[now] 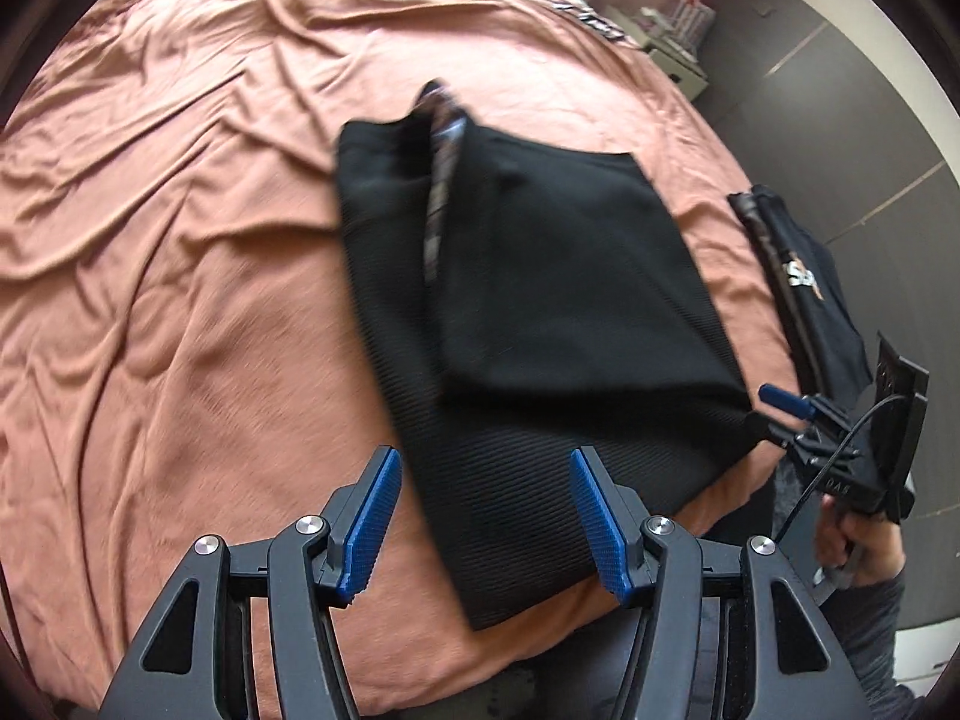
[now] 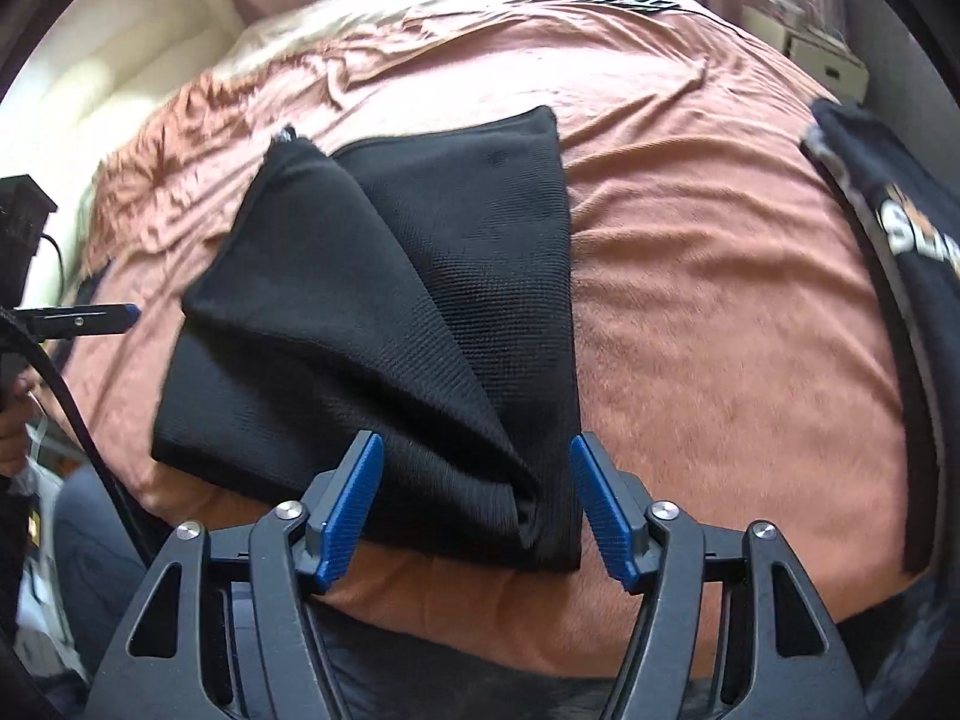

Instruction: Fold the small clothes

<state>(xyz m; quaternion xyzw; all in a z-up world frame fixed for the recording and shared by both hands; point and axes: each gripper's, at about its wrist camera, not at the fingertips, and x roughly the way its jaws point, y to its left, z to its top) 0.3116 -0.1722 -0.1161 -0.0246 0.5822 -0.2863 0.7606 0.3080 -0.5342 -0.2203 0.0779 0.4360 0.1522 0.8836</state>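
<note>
Currently, the scene reads as follows.

Garment: the black garment (image 1: 540, 312) lies partly folded on the pink bedspread (image 1: 180, 240), near the bed's front edge, one flap laid over the other; likely set here for the next fold.

Left gripper: the left gripper (image 1: 480, 516) hovers above the garment's near edge, jaws apart, nothing between the pads.

Right gripper: the right gripper (image 2: 477, 504) has its jaws apart astride the near corner; the pads do not appear to press the cloth.

Second item: a dark printed garment (image 2: 900, 228) lies at the bed's right side, apparently set aside.

Hidden: the printed lettering is cut off; a patterned strip (image 1: 441, 180) inside the fold is blurred and unidentifiable.
</note>
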